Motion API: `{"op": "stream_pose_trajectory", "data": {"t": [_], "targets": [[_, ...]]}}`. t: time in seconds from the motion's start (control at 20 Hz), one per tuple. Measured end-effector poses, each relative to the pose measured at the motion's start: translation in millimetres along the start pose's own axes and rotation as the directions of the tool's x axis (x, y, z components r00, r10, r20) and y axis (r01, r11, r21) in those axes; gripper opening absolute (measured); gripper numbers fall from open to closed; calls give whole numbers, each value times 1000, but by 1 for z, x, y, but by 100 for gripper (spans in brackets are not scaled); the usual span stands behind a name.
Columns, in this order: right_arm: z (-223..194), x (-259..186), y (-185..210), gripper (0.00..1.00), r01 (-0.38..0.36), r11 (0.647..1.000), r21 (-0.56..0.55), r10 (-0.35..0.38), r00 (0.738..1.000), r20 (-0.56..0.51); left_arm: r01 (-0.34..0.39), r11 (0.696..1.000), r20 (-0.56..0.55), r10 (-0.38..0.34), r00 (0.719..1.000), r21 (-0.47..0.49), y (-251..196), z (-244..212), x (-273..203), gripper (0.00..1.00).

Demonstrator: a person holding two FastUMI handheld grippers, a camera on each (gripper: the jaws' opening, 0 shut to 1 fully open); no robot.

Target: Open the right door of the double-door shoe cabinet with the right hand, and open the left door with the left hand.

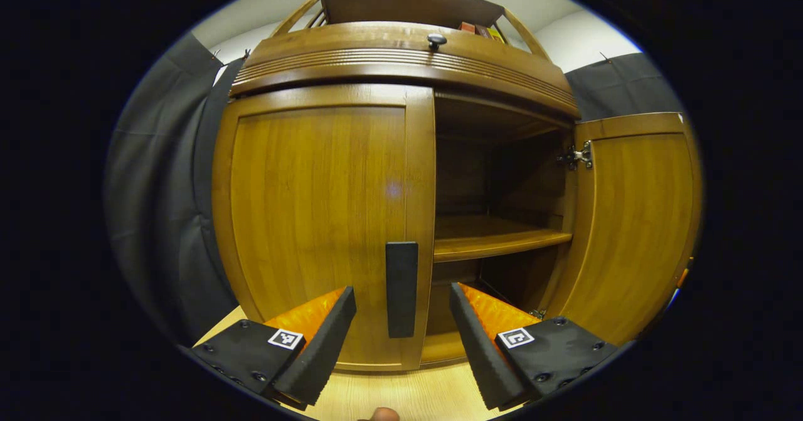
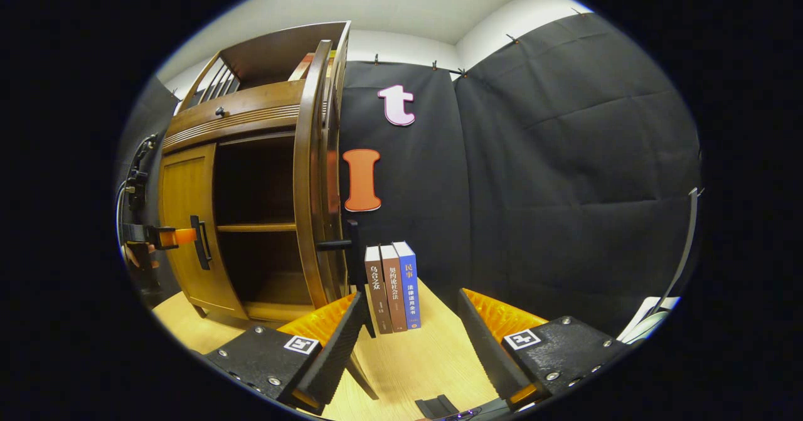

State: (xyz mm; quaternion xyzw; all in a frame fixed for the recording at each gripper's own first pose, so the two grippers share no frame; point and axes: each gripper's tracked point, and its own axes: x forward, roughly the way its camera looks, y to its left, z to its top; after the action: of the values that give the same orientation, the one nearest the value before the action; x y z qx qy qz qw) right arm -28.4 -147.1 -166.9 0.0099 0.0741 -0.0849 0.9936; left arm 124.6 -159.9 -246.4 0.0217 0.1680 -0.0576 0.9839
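The wooden shoe cabinet (image 1: 401,63) stands close in front in the left gripper view. Its left door (image 1: 313,220) is closed, with a black vertical handle (image 1: 401,289) at its inner edge. My left gripper (image 1: 401,339) is open, one finger on each side of that handle and just short of it. The right door (image 1: 633,220) is swung wide, showing a shelf (image 1: 495,236) inside. In the right gripper view the right door (image 2: 310,176) is seen edge-on with its handle (image 2: 339,244). My right gripper (image 2: 408,339) is open, holding nothing, a little right of that door. The left gripper (image 2: 169,237) shows at the left door's handle (image 2: 201,242).
Three upright books (image 2: 392,283) stand on the light wooden table (image 2: 426,358) right of the open door, ahead of my right gripper. Black cloth walls (image 2: 564,157) close in behind and to the sides. A drawer knob (image 1: 436,39) sits above the doors.
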Motion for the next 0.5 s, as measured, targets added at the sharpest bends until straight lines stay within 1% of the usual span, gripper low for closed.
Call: {"op": "stream_pose_trajectory", "data": {"t": [0.05,0.2,0.5], "targets": [[1,1,2,92,-4,1000,0,4,1000,0,-15,1000,5,15,1000,11,3,-1,6,96],[2,0,3,92,-2,1000,-7,2,1000,5,-54,996,14,53,999,67,13,-7,20,95],[3,0,1,92,15,1000,7,-15,1000,10,-22,999,6,22,1000,34,9,-16,37,96]]}}
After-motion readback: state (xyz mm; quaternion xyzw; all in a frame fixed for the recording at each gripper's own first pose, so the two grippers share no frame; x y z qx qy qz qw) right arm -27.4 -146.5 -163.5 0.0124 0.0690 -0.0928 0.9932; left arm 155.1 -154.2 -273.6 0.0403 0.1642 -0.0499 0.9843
